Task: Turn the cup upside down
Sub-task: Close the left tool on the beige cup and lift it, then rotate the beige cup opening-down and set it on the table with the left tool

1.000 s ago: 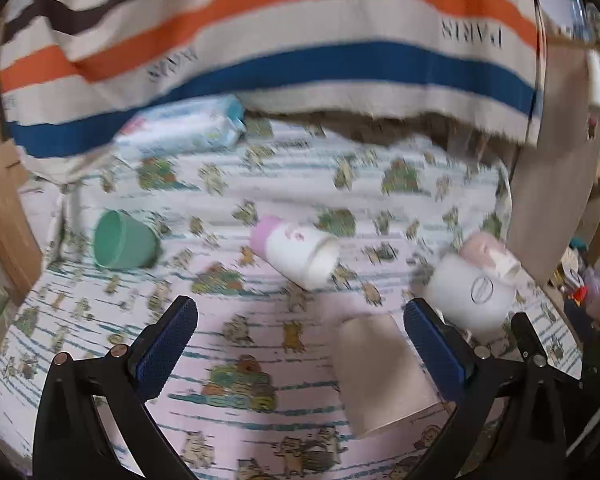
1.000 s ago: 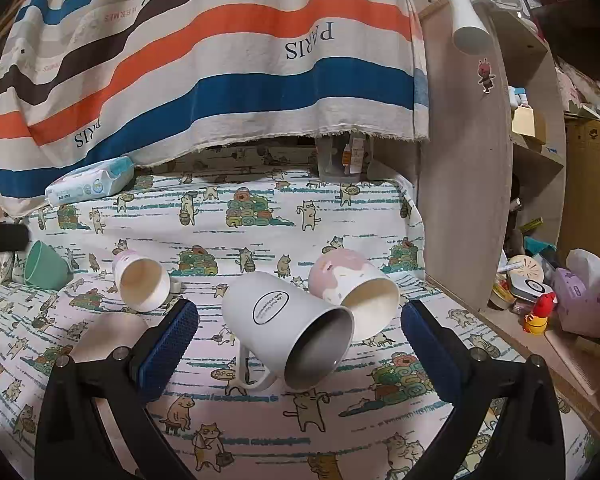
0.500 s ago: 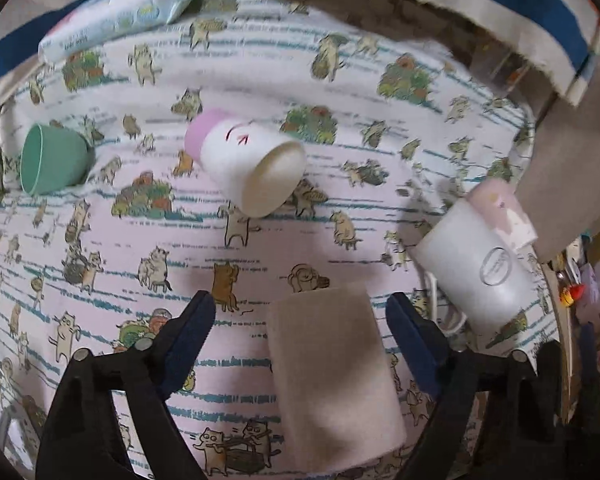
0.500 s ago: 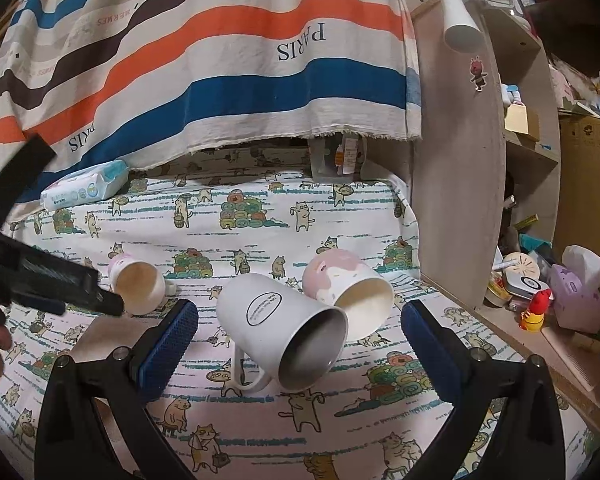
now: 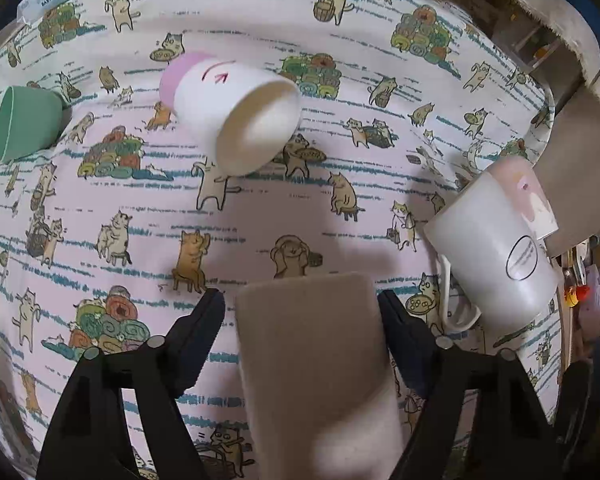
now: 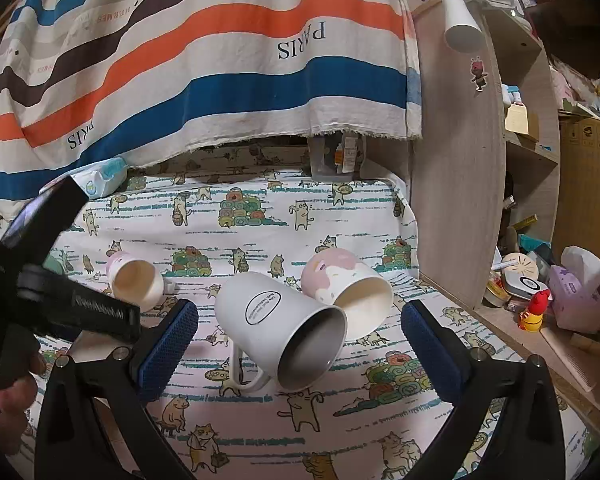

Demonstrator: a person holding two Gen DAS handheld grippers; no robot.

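Your left gripper [image 5: 300, 308] straddled the beige cup [image 5: 316, 364], jaws open; your right gripper [image 6: 300, 332], jaws wide, faced the white mug [image 6: 284, 328] beside a pink cup [image 6: 348, 288].

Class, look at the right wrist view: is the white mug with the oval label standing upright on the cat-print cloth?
No: the white mug lies on its side on the cloth, its open mouth facing the camera and its handle against the cloth.

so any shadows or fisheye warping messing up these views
Left wrist: soft grey shadow on the tablecloth just ahead of the beige cup; stripes bow toward the edges. Right wrist: shelf post curves, corners black; white mug sharp.
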